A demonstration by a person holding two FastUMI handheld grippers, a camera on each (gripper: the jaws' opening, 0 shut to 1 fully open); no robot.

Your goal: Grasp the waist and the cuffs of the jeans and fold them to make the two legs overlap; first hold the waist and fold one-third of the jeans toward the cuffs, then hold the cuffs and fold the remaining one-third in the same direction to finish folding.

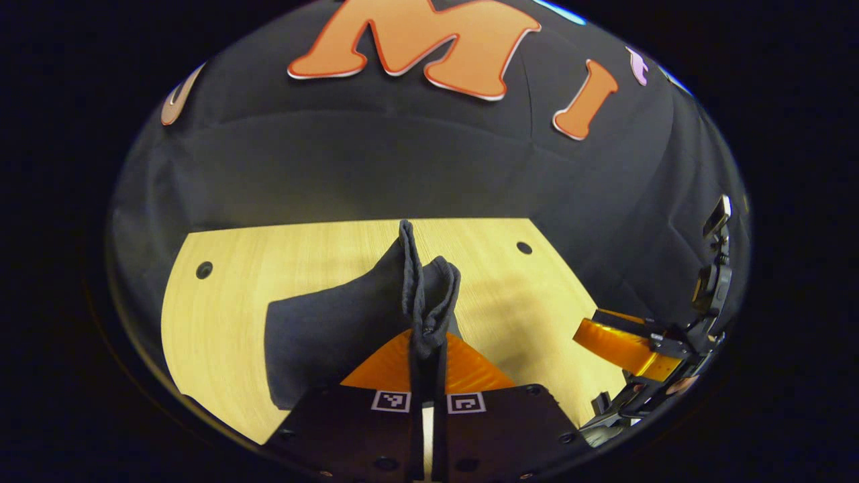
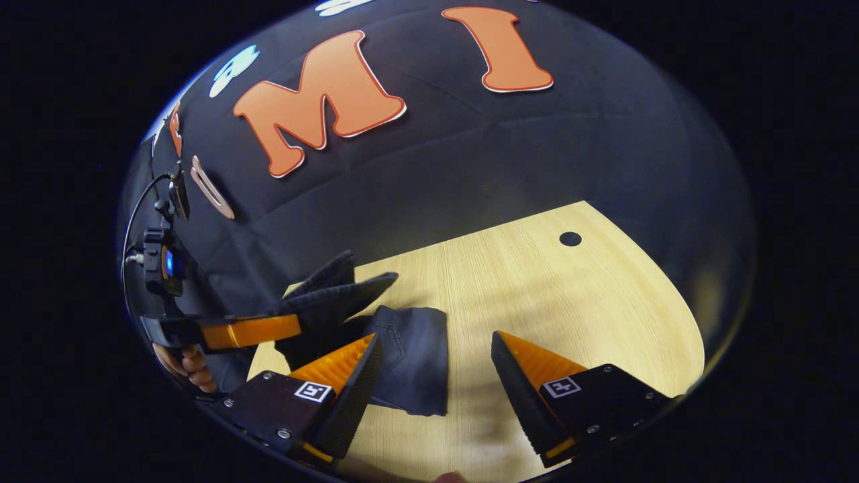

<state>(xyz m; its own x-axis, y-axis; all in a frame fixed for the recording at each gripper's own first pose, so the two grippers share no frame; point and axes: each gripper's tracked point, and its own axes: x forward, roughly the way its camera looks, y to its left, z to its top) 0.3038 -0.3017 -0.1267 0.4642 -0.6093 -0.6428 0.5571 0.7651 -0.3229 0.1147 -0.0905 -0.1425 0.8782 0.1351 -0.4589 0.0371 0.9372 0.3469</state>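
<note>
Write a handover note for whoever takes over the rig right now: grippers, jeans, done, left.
Left gripper: shut on a bunched edge of the jeans, lifted off the table; waist or cuffs, cannot tell.
Right gripper: open, holds nothing, low over the table by the folded part.
Jeans: small dark bundle on the table, one end raised.
Done: mostly folded.
Left: probably lay the held end over the bundle, then release.

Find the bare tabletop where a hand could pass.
Free: the table between the jeans and its far right edge by the hole, and the strip left of the jeans by the other hole. Crowded: around the left hand-held gripper pinching the jeans.
</note>
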